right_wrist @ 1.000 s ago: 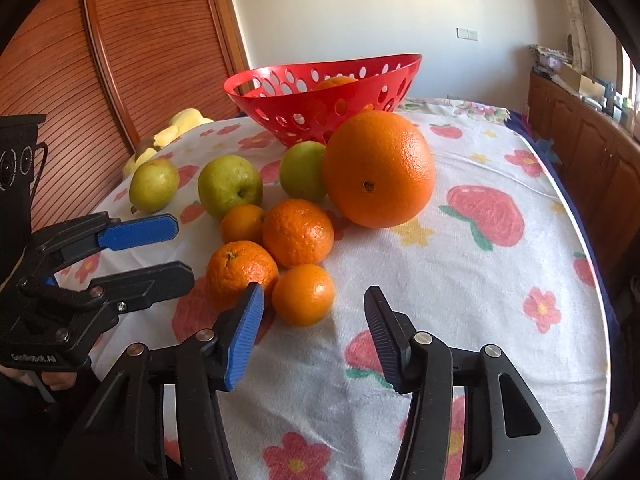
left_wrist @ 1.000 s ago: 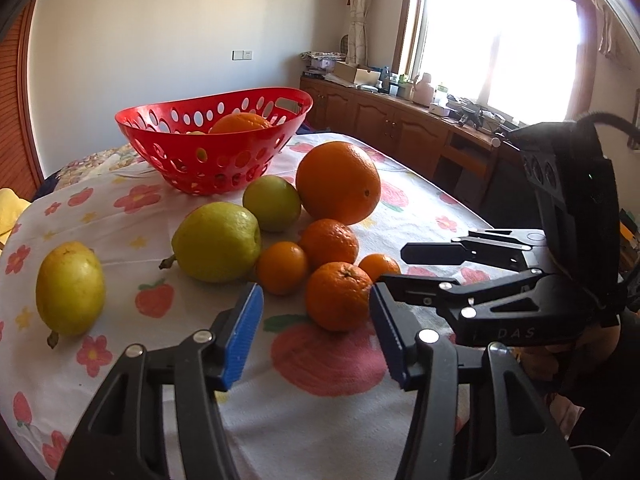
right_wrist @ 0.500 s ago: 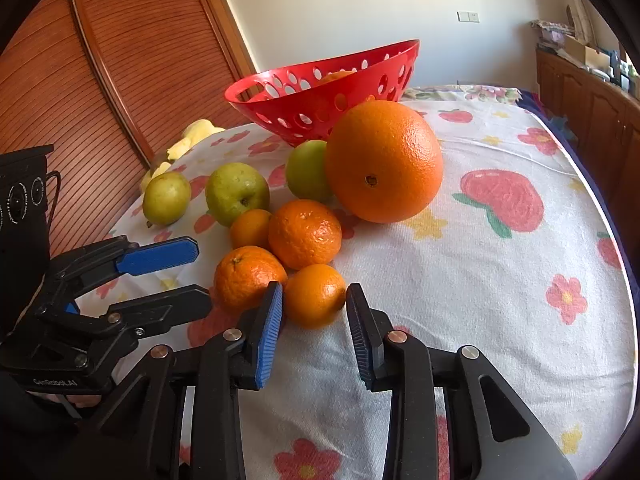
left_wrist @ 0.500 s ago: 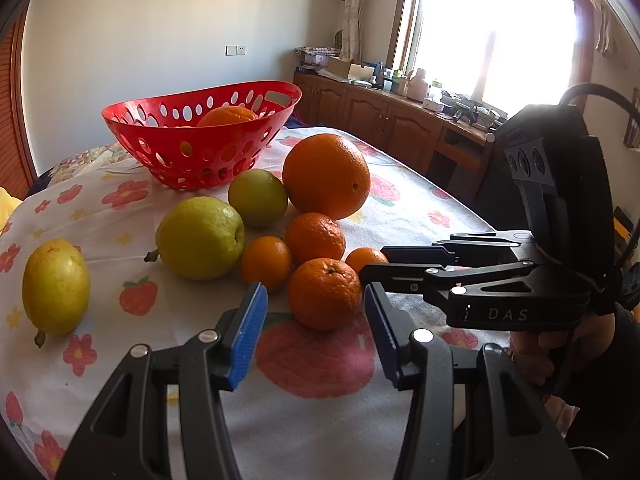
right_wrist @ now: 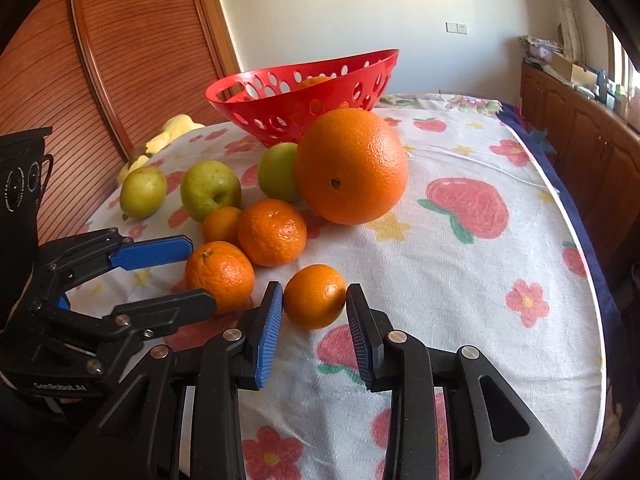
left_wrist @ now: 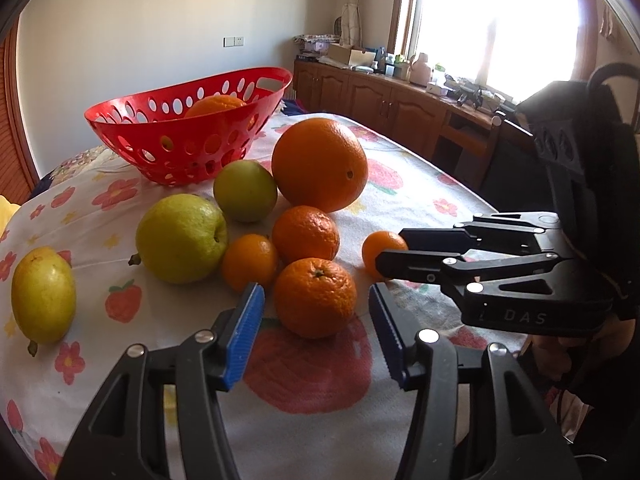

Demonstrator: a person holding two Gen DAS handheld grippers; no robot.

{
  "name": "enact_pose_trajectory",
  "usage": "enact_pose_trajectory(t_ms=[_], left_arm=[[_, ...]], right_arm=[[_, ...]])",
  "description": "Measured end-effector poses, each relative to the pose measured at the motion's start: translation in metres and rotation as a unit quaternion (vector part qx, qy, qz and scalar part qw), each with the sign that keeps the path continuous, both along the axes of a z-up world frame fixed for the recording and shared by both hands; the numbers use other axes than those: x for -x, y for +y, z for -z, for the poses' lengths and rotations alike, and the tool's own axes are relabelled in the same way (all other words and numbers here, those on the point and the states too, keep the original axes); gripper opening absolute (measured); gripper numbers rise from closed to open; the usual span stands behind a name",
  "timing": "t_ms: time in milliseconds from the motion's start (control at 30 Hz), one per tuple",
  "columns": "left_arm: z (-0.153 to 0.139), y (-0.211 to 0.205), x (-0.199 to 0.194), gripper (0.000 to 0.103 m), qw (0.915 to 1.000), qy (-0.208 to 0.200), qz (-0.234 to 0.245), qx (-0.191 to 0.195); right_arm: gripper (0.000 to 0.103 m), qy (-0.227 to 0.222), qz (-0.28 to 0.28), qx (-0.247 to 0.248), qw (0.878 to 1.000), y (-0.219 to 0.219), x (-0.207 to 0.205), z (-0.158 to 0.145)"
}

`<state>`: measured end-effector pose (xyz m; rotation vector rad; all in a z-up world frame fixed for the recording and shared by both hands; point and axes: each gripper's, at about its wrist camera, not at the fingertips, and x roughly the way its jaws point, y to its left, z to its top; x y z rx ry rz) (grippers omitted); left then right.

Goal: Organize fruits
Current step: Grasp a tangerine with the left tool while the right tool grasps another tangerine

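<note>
A red basket (left_wrist: pixel 180 148) with one orange (left_wrist: pixel 212 105) in it stands at the back of the table. In front lie a big orange (left_wrist: pixel 319 164), two green fruits (left_wrist: pixel 245 190), a yellow pear (left_wrist: pixel 42 294) and several small tangerines. My left gripper (left_wrist: pixel 316 312) is open, its pads on either side of the nearest tangerine (left_wrist: pixel 315 297) without touching. My right gripper (right_wrist: pixel 314 300) is shut on a small tangerine (right_wrist: pixel 315 295), pads against both sides; the fruit appears slightly lifted and apart from the pile. The same tangerine (left_wrist: pixel 382 254) shows in the left wrist view.
The table carries a white cloth (right_wrist: pixel 460 264) printed with flowers and strawberries. A wooden sliding door (right_wrist: pixel 132 60) stands at the left. Low wooden cabinets (left_wrist: pixel 400 108) under a bright window run along the right. The table's right edge (right_wrist: pixel 592 264) is close.
My right gripper closed in on the small tangerine and drew it away from the pile. My left gripper moved closer to the nearest tangerine, staying open.
</note>
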<state>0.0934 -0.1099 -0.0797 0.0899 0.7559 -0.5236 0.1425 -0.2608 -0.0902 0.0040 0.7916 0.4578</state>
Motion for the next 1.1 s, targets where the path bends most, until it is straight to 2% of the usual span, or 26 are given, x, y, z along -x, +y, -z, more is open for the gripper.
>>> enact_pose_trajectory(t_ms=[133, 400, 433, 500, 667, 767, 1100], left_arm=[[0.005, -0.003, -0.006, 0.057, 0.9999, 0.016, -0.001, -0.005], [0.006, -0.004, -0.009, 0.056, 0.9998, 0.019, -0.002, -0.005], [0.006, -0.004, -0.009, 0.055, 0.9998, 0.02, -0.002, -0.004], [0.007, -0.003, -0.01, 0.046, 0.9997, 0.024, 0.0, 0.0], [0.005, 0.0, -0.005, 0.044, 0.9999, 0.017, -0.001, -0.001], [0.0, 0.006, 0.0, 0.044, 0.9999, 0.013, -0.001, 0.011], [-0.03, 0.025, 0.007, 0.044, 0.9993, -0.013, -0.006, 0.034]], right_arm=[[0.036, 0.002, 0.001, 0.003, 1.0, 0.002, -0.001, 0.002], [0.039, 0.005, 0.004, 0.004, 1.0, 0.002, -0.004, 0.004], [0.039, 0.005, 0.005, 0.003, 1.0, 0.002, -0.004, 0.004], [0.039, 0.006, 0.006, 0.001, 1.0, 0.002, -0.005, 0.004], [0.039, 0.009, -0.002, 0.004, 1.0, 0.005, -0.007, 0.006], [0.034, 0.006, -0.006, 0.005, 1.0, 0.007, -0.007, 0.007], [0.034, -0.008, -0.006, 0.007, 1.0, 0.008, -0.003, -0.002]])
